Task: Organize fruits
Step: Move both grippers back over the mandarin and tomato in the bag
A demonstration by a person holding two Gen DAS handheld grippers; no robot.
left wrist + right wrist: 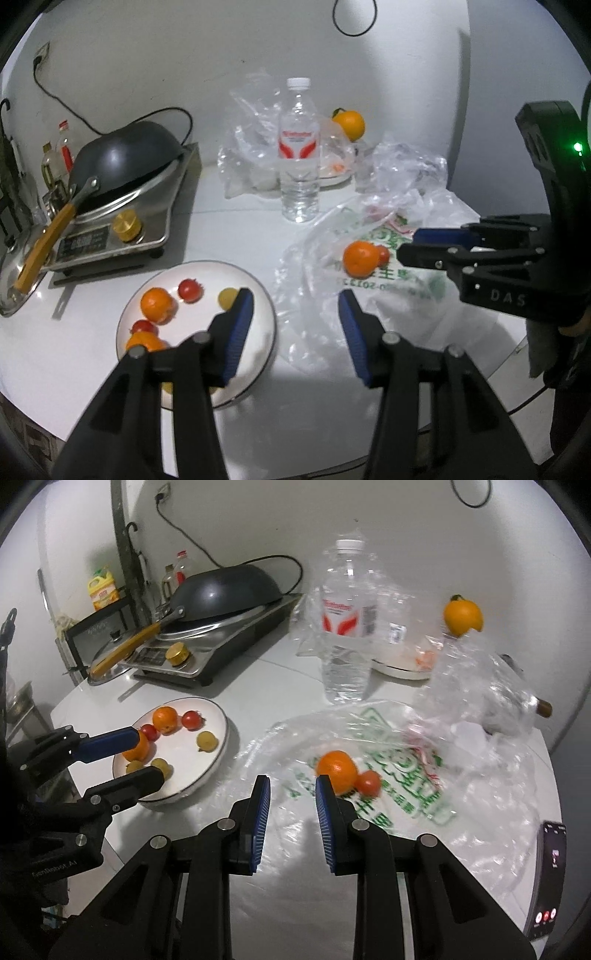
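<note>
- While both grippers hover over the white bench, neither one carries a fruit.
- Left gripper: jaws moderately apart, nothing between them. One finger overhangs the right rim of the white plate; the other is over crumpled clear plastic.
- Right gripper: jaws drawn in to a narrow gap, empty. It sits above the printed plastic bag, and its right pad is just short of a mandarin.
- That mandarin lies on the printed bag near the middle of the bench, with a red cherry tomato touching its right side.
- The plate stands toward the front left of the bench. It holds two mandarins, two red cherry tomatoes and several small yellow fruits. The left gripper's fingers partly hide some of them.
- One more orange fruit sits at the back of the bench, above a shallow white dish wrapped in clear plastic. What bears it cannot be made out.
- A water bottle stands upright behind the printed bag, among clear bags.
- At the back left corner, a dark wok lies upside down on an induction cooker.
- A phone with a lit screen lies at the right edge of the bench.
</note>
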